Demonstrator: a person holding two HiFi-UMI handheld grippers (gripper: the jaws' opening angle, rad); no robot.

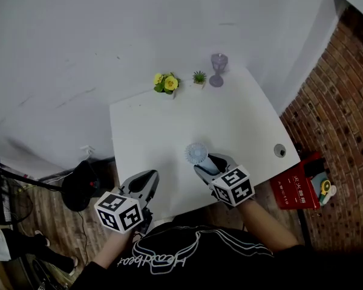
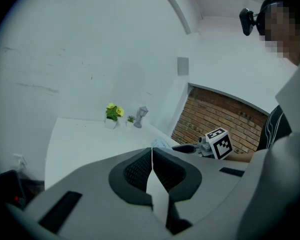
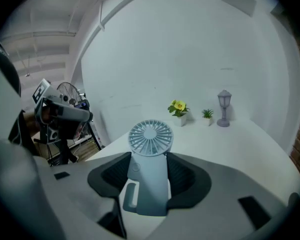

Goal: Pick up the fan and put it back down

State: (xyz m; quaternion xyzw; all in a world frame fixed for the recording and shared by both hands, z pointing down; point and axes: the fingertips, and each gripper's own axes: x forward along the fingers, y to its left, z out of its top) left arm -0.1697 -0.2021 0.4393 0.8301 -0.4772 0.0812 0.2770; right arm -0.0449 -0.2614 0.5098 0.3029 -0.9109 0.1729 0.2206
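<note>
A small pale-blue handheld fan (image 1: 195, 153) with a round grille is over the front part of the white table (image 1: 242, 119). My right gripper (image 1: 209, 165) is shut on its handle. In the right gripper view the fan (image 3: 150, 139) stands upright between the dark pads (image 3: 184, 174), grille facing the camera, with the right gripper (image 3: 149, 176) clamped on its body. Whether its base touches the table I cannot tell. My left gripper (image 1: 146, 177) hangs at the table's front-left edge, shut and holding nothing; its jaws meet in the left gripper view (image 2: 152, 161).
At the table's far edge stand a pot of yellow flowers (image 1: 166, 83), a tiny green plant (image 1: 199, 77) and a small lantern ornament (image 1: 218, 69). A cable hole (image 1: 280, 151) sits near the right edge. A red box (image 1: 299, 186) lies below right; a black stand (image 1: 78, 186) is at left.
</note>
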